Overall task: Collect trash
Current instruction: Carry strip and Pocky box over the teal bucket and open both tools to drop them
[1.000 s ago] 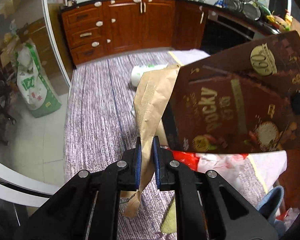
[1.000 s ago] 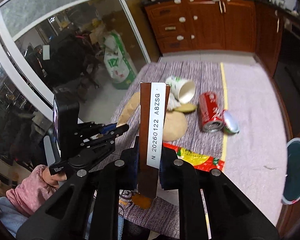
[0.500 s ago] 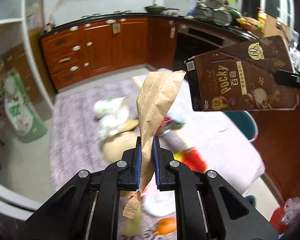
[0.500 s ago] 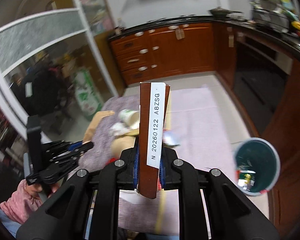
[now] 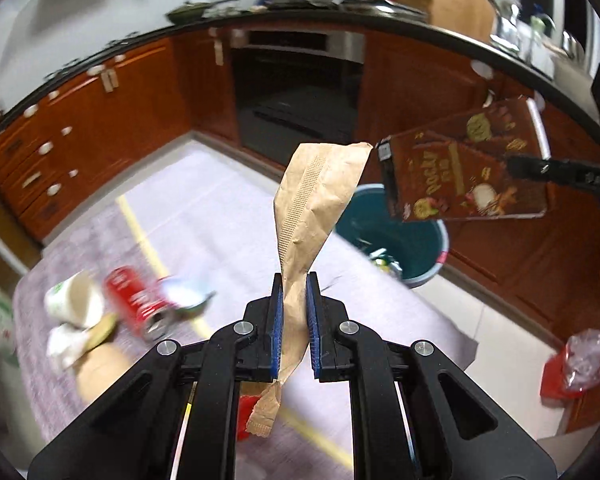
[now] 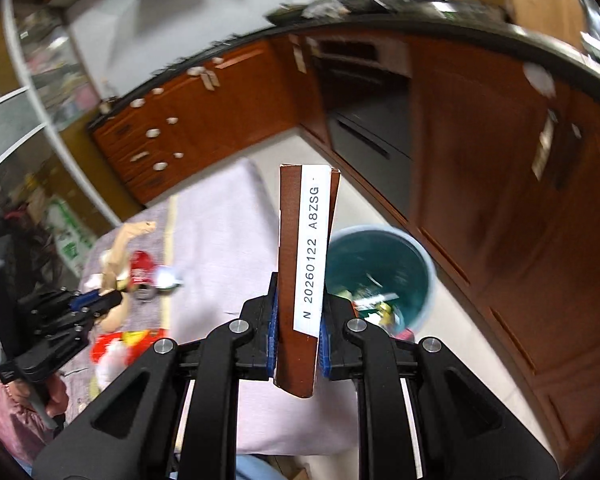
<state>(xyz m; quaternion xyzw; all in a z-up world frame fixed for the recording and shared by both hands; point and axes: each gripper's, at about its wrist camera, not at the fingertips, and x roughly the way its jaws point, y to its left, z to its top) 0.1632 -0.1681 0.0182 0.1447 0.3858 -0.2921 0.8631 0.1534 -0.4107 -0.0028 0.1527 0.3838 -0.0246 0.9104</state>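
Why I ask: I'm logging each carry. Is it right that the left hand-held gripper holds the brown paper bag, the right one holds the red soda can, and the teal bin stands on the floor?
Not quite. The right hand-held gripper is shut on the brown Pocky box, as the right wrist view shows. The red soda can lies on the table. The left hand-held gripper does hold the brown paper bag, and the teal bin stands on the floor.

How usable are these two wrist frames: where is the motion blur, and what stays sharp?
Left wrist view: the paper bag in the left gripper is crisp, while the red can and paper cup on the cloth smear. Right wrist view: the brown box in the right gripper and its printed code read sharply; the cabinets streak, and the teal bin is soft. Fisheye bends the countertops in both.
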